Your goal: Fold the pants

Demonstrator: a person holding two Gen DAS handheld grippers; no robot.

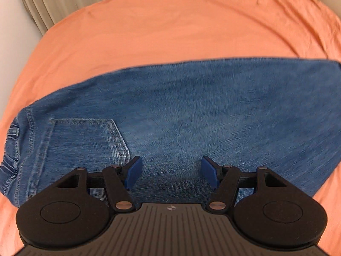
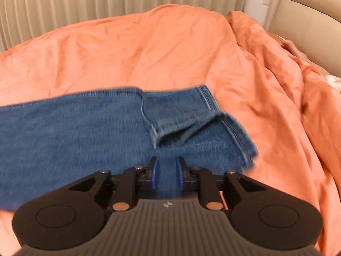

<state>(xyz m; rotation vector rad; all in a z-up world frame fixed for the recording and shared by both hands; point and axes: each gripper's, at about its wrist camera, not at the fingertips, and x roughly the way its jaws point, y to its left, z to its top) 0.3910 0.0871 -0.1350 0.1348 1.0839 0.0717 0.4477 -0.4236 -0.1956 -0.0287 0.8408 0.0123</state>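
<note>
Blue jeans (image 1: 191, 111) lie flat across an orange bed, folded lengthwise. In the left wrist view the waistband (image 1: 10, 149) and a back pocket (image 1: 89, 143) are at the left. My left gripper (image 1: 171, 172) is open and empty above the seat area. In the right wrist view the leg ends of the jeans (image 2: 191, 123) lie at the right, with one hem (image 2: 157, 136) set back from the other. My right gripper (image 2: 167, 173) hangs just above the denim, jaws partly open with a narrow gap, holding nothing.
The orange sheet (image 1: 170, 32) covers the bed. A rumpled orange duvet (image 2: 287, 85) is bunched at the right. Beige curtains (image 2: 106, 0) hang behind the bed, and a padded beige headboard (image 2: 309, 21) stands at the far right.
</note>
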